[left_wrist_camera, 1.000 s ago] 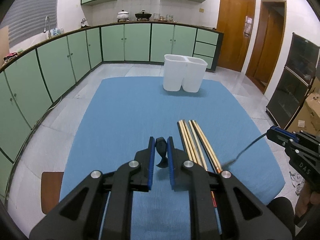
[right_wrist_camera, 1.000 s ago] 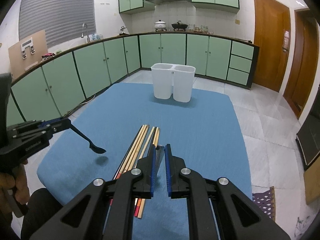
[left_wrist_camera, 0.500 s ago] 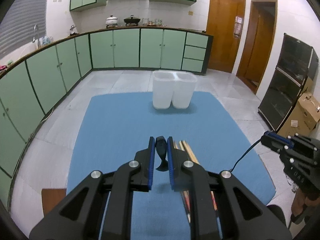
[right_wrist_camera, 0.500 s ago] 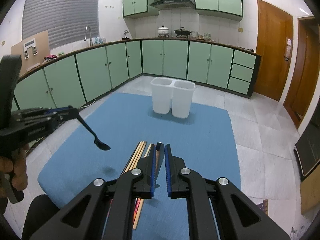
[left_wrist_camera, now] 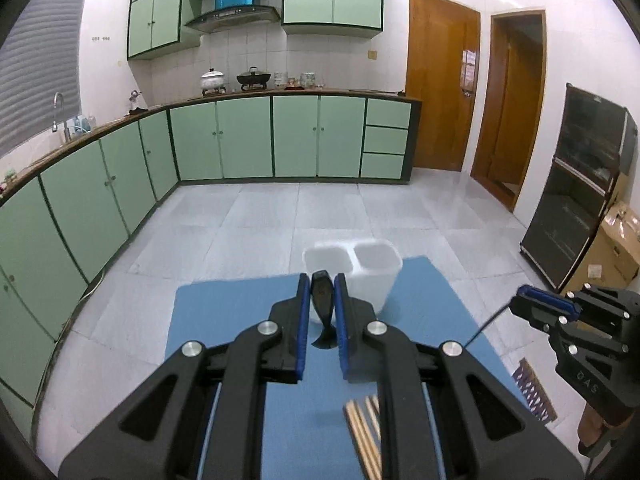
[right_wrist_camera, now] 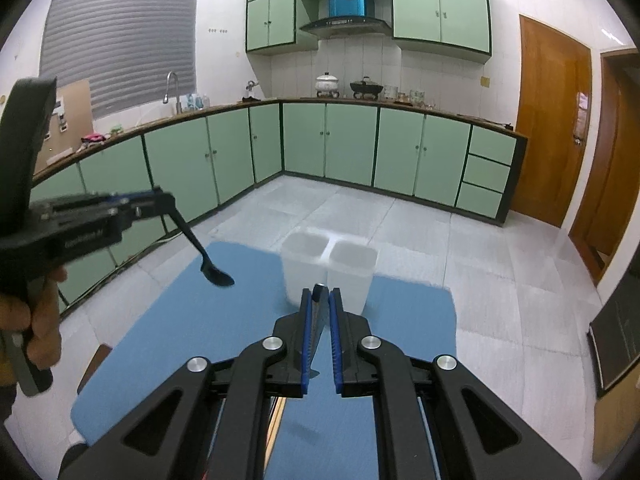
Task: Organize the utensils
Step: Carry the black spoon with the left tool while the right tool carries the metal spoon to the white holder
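My left gripper (left_wrist_camera: 322, 286) is shut on a black spoon (left_wrist_camera: 323, 308), held by its handle high above the blue table; the spoon's bowl (right_wrist_camera: 218, 276) hangs down in the right wrist view. My right gripper (right_wrist_camera: 319, 294) is shut on a thin dark utensil (right_wrist_camera: 317, 320); its slim handle (left_wrist_camera: 486, 322) shows in the left wrist view. A white two-compartment holder (left_wrist_camera: 360, 276) stands at the table's far edge, just beyond both grippers (right_wrist_camera: 330, 270). Several wooden chopsticks (left_wrist_camera: 362, 436) lie on the table below.
The blue table (left_wrist_camera: 240, 320) sits on a grey tiled floor. Green cabinets (left_wrist_camera: 248, 144) line the left and back walls. A dark glass cabinet (left_wrist_camera: 580, 200) and cardboard boxes (left_wrist_camera: 612, 248) stand at right.
Both grippers have risen and moved forward toward the white holder with their utensils. The chopsticks have dropped to the bottom of the views.
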### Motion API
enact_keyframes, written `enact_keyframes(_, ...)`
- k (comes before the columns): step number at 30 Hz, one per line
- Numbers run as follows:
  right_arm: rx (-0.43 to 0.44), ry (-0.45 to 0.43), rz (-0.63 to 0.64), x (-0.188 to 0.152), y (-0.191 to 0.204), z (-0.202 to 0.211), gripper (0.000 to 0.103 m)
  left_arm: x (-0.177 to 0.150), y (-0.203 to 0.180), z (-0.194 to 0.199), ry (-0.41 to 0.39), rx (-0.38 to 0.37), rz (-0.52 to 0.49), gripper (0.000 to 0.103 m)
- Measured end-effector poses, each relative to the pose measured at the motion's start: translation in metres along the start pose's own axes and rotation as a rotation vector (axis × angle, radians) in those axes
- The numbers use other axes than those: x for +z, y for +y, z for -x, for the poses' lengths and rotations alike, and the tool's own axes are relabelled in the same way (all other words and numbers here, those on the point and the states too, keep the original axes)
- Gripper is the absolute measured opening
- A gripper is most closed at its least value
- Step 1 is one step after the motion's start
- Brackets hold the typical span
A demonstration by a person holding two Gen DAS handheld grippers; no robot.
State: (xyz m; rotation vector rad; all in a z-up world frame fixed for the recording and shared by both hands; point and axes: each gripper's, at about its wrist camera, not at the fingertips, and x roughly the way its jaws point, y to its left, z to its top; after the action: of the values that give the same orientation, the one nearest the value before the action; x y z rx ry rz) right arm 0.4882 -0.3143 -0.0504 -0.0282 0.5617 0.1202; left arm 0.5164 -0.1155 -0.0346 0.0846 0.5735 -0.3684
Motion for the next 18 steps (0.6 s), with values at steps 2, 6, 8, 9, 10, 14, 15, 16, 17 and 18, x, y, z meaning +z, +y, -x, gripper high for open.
enact_keyframes(2,-0.008,-0.010,-0.002,0.018,-0.006,-0.010,0.008,0.016,0.001,-0.016,0.000,-0.001,0.008,0.011)
enact_keyframes(6,-0.023,-0.029,-0.014,0.057,-0.022,-0.037,0.008,0.043,0.002,-0.050,-0.004,-0.004,0.027,0.011)
enact_keyframes(8,-0.035,-0.033,-0.019,0.072,-0.029,-0.055,0.008,0.051,0.001,-0.067,-0.008,-0.002,0.027,0.011)
enact_keyframes(9,-0.043,-0.031,-0.018,0.077,-0.032,-0.065,0.008,0.053,0.000,-0.077,-0.009,0.003,0.022,0.011)
enact_keyframes(10,-0.051,-0.029,-0.014,0.079,-0.035,-0.073,0.008,0.055,-0.002,-0.089,-0.006,0.004,0.018,0.011)
enact_keyframes(14,-0.083,0.008,-0.009,0.079,-0.046,-0.119,0.008,0.050,-0.007,-0.129,0.024,0.010,0.006,0.011)
enact_keyframes(15,-0.085,0.022,-0.013,0.077,-0.049,-0.129,0.008,0.046,-0.006,-0.138,0.034,0.010,0.005,0.011)
enact_keyframes(16,-0.086,0.040,-0.016,0.073,-0.052,-0.142,0.008,0.043,-0.005,-0.145,0.042,0.009,0.006,0.011)
enact_keyframes(17,-0.087,0.060,-0.016,0.069,-0.054,-0.156,0.008,0.037,-0.004,-0.153,0.053,0.008,0.010,0.011)
enact_keyframes(18,-0.088,0.070,-0.016,0.065,-0.053,-0.161,0.008,0.033,-0.004,-0.160,0.063,0.005,0.016,0.011)
